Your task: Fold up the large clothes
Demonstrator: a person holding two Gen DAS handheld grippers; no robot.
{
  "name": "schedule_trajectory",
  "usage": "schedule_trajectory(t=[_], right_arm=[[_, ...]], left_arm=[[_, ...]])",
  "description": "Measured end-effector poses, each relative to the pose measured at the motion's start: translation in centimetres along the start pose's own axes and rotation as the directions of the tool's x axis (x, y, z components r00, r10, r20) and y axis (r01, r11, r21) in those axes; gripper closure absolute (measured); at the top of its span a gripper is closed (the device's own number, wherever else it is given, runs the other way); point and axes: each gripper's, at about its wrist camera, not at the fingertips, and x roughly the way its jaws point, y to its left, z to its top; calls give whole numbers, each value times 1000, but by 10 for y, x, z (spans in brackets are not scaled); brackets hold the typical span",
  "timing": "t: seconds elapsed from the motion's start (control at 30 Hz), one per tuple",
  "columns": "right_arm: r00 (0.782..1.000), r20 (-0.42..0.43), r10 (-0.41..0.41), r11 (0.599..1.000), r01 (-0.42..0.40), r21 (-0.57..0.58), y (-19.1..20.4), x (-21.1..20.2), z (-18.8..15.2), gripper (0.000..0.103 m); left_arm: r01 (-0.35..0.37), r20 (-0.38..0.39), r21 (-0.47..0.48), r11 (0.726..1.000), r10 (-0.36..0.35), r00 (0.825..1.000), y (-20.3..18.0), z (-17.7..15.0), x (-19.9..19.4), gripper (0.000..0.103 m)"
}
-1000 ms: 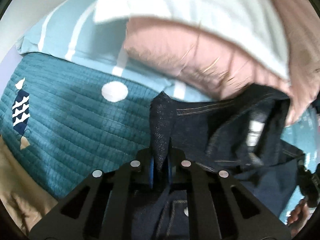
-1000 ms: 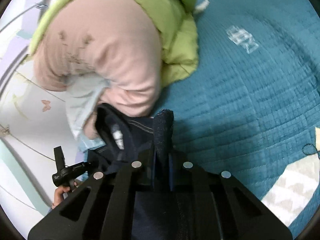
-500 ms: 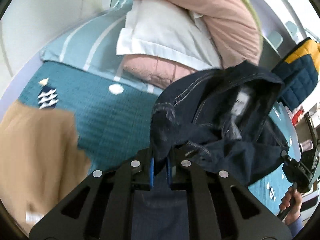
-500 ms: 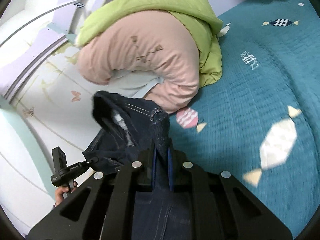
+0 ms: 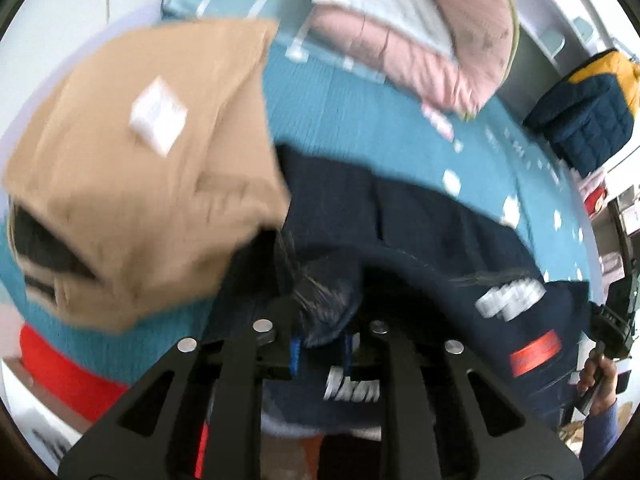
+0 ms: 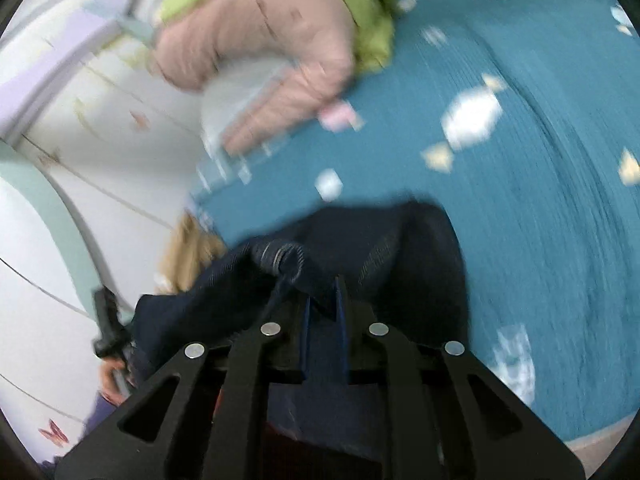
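A folded tan cloth garment with a white tag lies on the teal quilted bedspread. Just right of it hangs the dark navy denim garment, bunched between both grippers over the bed's near edge. The left gripper has its jaws easing apart with a wad of denim still between them; the right gripper likewise, narrow and opening around a hem. The denim looks heavy, limp and thick-seamed, so I would take it by waistband or hem. No containers show.
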Motion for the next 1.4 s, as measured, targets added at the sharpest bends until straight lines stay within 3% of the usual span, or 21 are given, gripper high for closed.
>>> schedule_trajectory(t=[0.1, 0.23, 0.3, 0.4, 0.47, 0.53, 0.6, 0.67, 0.77, 0.83, 0.87, 0.93, 1.03, 1.13, 1.2, 1.4], right_arm=[[982, -96, -163, 986, 164, 2, -15, 15, -30, 85], [973, -92, -210, 974, 216, 66, -28, -1, -39, 77], [977, -56, -207, 976, 210, 48, -17, -19, -37, 70], [981, 22, -192, 981, 192, 0, 8, -39, -27, 63], [987, 50, -152, 988, 152, -10, 23, -41, -17, 62], [995, 41, -95, 995, 95, -5, 38, -29, -8, 62], [998, -13, -64, 998, 64, 29, 46, -2, -4, 62], [997, -62, -55, 994, 61, 85, 41, 25, -3, 62], [975, -184, -121, 967, 158, 201, 12, 63, -13, 63], [956, -267, -121, 939, 197, 281, -13, 83, -29, 69], [957, -270, -109, 928, 195, 318, -23, 86, -36, 76], [959, -266, -102, 918, 194, 347, -26, 85, -35, 81], [953, -264, -147, 934, 221, 280, -13, 80, -29, 81], [973, -165, -162, 967, 190, 170, 22, 70, -21, 77], [983, -120, -137, 981, 151, 118, 47, 69, -16, 77], [995, -86, -60, 998, 57, -39, 115, 102, -9, 79]], left_arm=[[-61, -17, 26, 998, 61, 998, 3, -24, 7, 85], [-86, -27, -44, 995, 85, 996, 17, -34, -3, 81], [-54, 15, -53, 997, 55, 998, 20, -38, -25, 81], [-94, 116, -7, 996, 95, 989, 14, -43, -61, 78], [-108, 183, -4, 994, 107, 977, 7, -40, -78, 64], [-86, 220, -5, 996, 85, 972, -5, -35, -84, 57], [-70, 199, 21, 997, 65, 978, -18, -27, -74, 54], [-83, 130, 48, 995, 76, 989, -30, -25, -52, 33], [-172, -28, 76, 982, 175, 984, -34, -29, 3, 33], [-207, -144, 54, 977, 213, 966, -20, -40, 40, 33], [-222, -179, 36, 974, 224, 958, -11, -47, 54, 33], [-215, -153, 26, 976, 216, 964, -5, -52, 56, 31], [-160, -102, -14, 987, 158, 982, 2, -51, 38, 31], [-95, 0, -72, 993, 95, 995, 15, -49, 7, 30], [-94, 38, -117, 989, 99, 994, 28, -47, -3, 26], [-115, -33, -215, 970, 110, 993, 57, -42, 26, 26]])
